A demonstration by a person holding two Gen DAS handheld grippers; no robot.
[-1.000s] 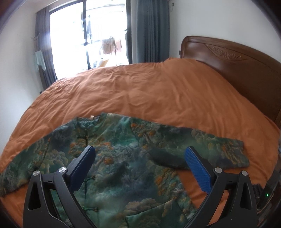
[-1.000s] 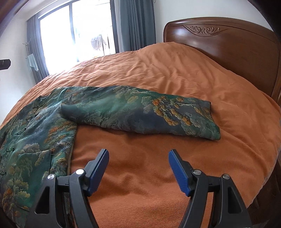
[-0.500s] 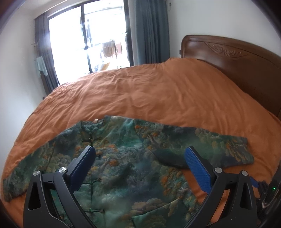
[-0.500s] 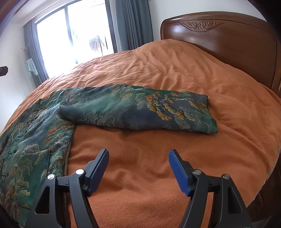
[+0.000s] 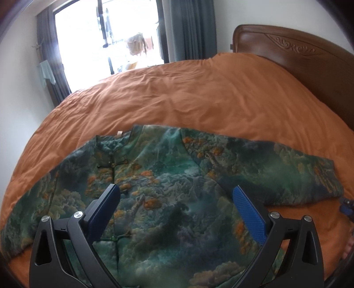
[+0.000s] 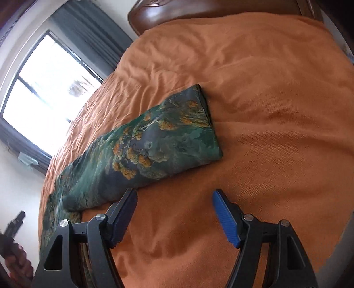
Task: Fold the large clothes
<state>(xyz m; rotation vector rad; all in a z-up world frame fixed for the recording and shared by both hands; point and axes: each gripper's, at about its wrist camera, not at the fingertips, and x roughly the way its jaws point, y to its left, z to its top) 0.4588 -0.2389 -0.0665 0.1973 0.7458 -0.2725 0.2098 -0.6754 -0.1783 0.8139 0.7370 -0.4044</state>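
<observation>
Green landscape-print jacket (image 5: 168,199) flat on orange bedspread (image 5: 210,95), sleeves outspread.

A wide bed (image 5: 221,99) fills most of the room, covered by a rumpled orange duvet (image 5: 188,93). A dark carved wooden headboard (image 5: 294,51) rises at its right end against a white wall (image 5: 223,20). Behind the bed a large window (image 5: 106,37) with dark frames lets in strong daylight, blown out to white. Grey-blue curtains (image 5: 190,28) hang on both sides of it. A pale cloth (image 5: 47,72) hangs near the left curtain, beside another white wall (image 5: 20,88).
</observation>
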